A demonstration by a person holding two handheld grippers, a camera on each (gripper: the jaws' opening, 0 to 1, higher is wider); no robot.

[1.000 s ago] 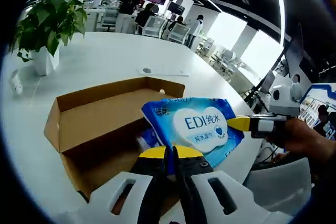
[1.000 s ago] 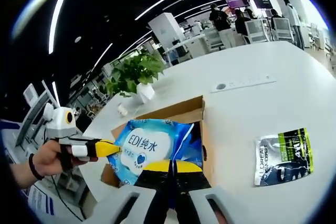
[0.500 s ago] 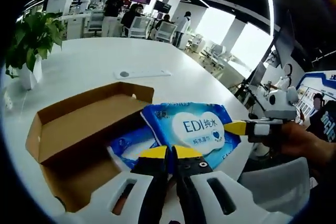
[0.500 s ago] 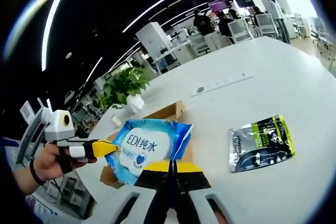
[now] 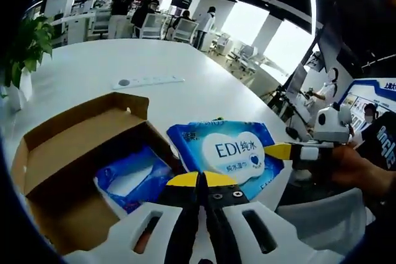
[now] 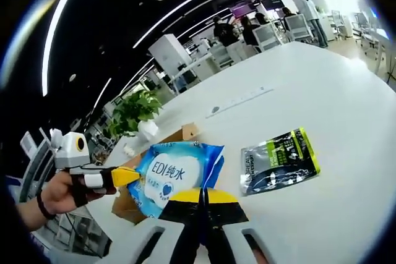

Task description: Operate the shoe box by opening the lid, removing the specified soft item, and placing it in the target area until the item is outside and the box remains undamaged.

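Observation:
A blue wipes pack [image 5: 226, 151] with a white label hangs in the air beside the open cardboard shoe box [image 5: 68, 146]. My left gripper [image 5: 199, 180] is shut on the pack's near edge. My right gripper [image 5: 278, 151] comes in from the right, held by a hand, and is shut on the pack's right edge. In the right gripper view the same pack [image 6: 176, 174] sits above my right gripper [image 6: 201, 196], with my left gripper [image 6: 127, 176] pinching its left side. The box [image 6: 185, 133] is partly hidden behind the pack. A second blue pack [image 5: 133, 180] lies inside the box.
A dark and green pouch [image 6: 278, 160] lies on the white table [image 6: 322, 91] to the right of the box. A white strip [image 5: 145, 81] lies farther back. A potted plant [image 5: 25, 47] stands at the left. People and chairs fill the background.
Both grippers have carried the wipes pack up and away from the box towards the open table. The second blue pack inside the box has come into sight.

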